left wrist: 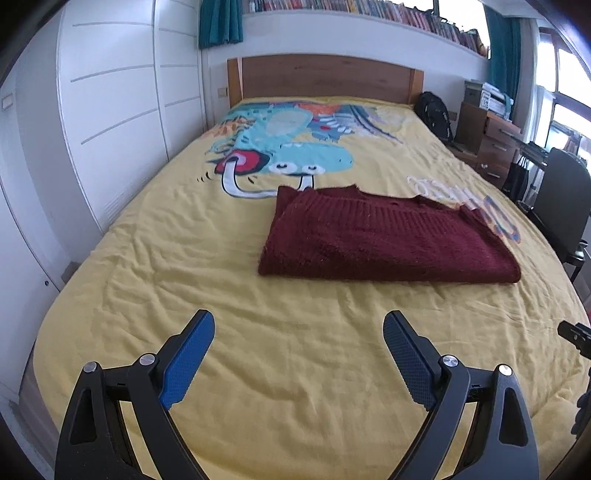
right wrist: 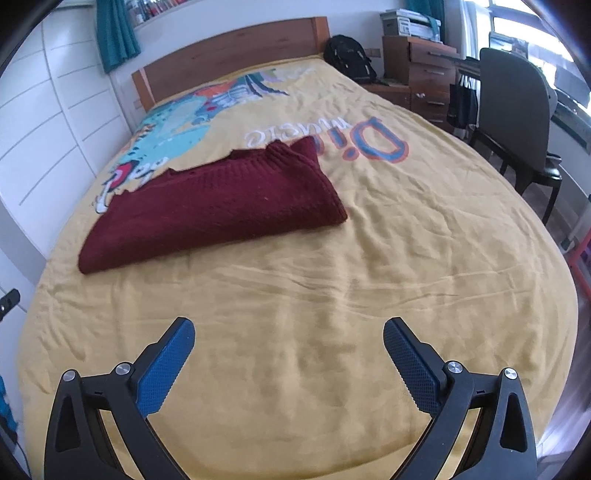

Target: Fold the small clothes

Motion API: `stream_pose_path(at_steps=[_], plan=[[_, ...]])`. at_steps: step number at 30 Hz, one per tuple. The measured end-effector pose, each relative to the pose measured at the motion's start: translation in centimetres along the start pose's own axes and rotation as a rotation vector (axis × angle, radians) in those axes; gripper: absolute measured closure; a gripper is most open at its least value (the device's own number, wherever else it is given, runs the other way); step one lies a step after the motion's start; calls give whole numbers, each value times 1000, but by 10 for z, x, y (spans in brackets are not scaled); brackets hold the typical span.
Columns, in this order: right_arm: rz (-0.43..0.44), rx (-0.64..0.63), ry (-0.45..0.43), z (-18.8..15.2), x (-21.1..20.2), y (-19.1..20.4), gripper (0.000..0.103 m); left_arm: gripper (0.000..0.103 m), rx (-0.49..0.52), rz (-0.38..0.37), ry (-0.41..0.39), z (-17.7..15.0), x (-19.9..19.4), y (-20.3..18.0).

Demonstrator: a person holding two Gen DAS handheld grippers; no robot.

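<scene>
The left gripper [left wrist: 298,319] hangs over the near part of the bed, its two blue-padded fingers [left wrist: 188,356] spread wide with nothing between them, released. The right gripper [right wrist: 289,328] is the same: two fingers [right wrist: 410,365] splayed apart, holding nothing, above the yellow cover [right wrist: 369,258]. One sweater [left wrist: 380,240], dark red and knitted, lies folded flat on the cover ahead of both grippers and well apart from them; from the left gripper it sits ahead and to the right, from the right gripper [right wrist: 221,206] ahead and to the left. Its ribbed edge faces away from the grippers and its thick folded edge faces toward them. The cover [left wrist: 184,277] is wrinkled, with one large cartoon print [left wrist: 280,147] beyond the sweater and lettering [right wrist: 351,140] beside it, partly hidden by the knit. One wooden headboard [left wrist: 325,75] stands at the far end of the bed. Far to the right of the right gripper are one black backpack [right wrist: 349,55], one wooden drawer unit [right wrist: 424,70] and one dark chair [right wrist: 513,114]. To the left of the left gripper runs a white wardrobe [left wrist: 110,110]. Two teal curtains [left wrist: 221,22] hang at the far wall in the left view, with a long row of books [left wrist: 369,11] between them.
</scene>
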State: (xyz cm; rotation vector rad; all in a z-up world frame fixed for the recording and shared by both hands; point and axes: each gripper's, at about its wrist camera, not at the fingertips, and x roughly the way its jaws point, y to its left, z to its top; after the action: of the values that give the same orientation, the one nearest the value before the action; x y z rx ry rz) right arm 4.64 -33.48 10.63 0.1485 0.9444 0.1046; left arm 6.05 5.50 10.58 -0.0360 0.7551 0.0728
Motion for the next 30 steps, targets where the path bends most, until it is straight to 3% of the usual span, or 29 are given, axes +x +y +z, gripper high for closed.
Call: stream_pose_path(at_steps=[7, 16, 23, 30], plan=[[-19, -1, 65, 6, 47, -12, 1, 13, -146, -106, 140, 13, 70, 25], [-18, -26, 111, 20, 87, -17, 1, 13, -398, -248, 241, 32, 156, 67], [-14, -45, 118, 34, 105, -17, 1, 14, -552, -304, 267, 41, 196, 92], [-13, -56, 135, 36, 115, -17, 1, 14, -636, -359, 253, 50, 216, 110]])
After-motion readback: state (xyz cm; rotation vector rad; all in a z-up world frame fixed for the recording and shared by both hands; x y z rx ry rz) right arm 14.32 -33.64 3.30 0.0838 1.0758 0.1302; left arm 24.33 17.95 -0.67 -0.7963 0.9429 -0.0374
